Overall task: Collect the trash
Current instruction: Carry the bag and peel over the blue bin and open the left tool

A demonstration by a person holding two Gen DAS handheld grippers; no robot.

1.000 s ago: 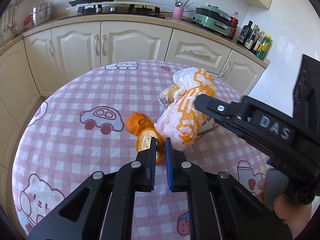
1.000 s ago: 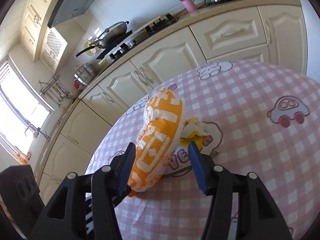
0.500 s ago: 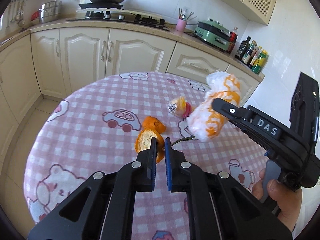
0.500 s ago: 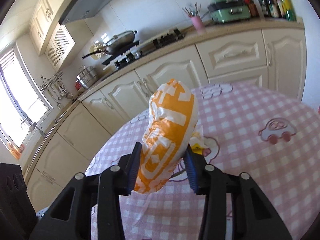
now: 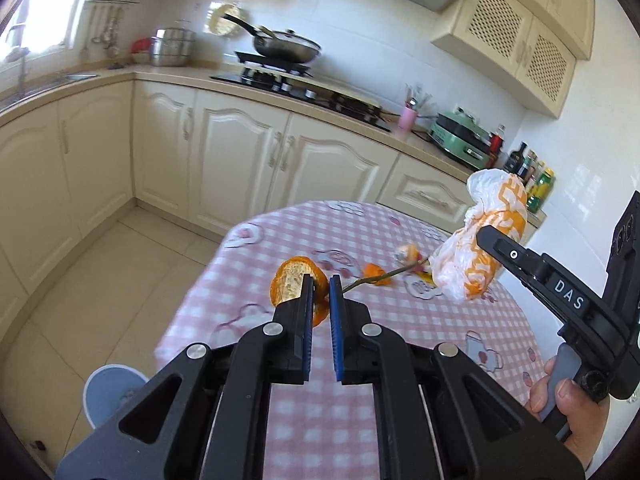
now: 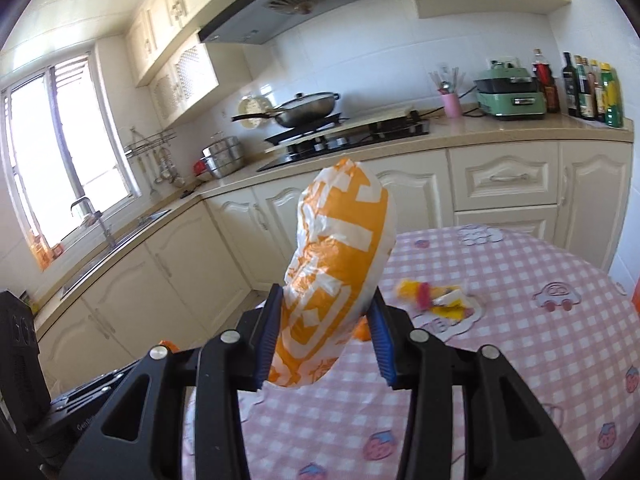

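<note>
The orange peel (image 5: 294,280) is half hidden behind the left tongs (image 5: 319,312). Small scraps (image 5: 404,254) farther along the counter (image 5: 400,340) blur together. A blue bin (image 5: 110,390) is partly covered.

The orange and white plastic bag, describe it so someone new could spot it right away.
Find the round table with the pink checked cloth. Above its near edge, the right gripper holds the orange and white plastic bag upright, clear of the cloth. It is far bigger than the wrapper scraps on the table.
</note>
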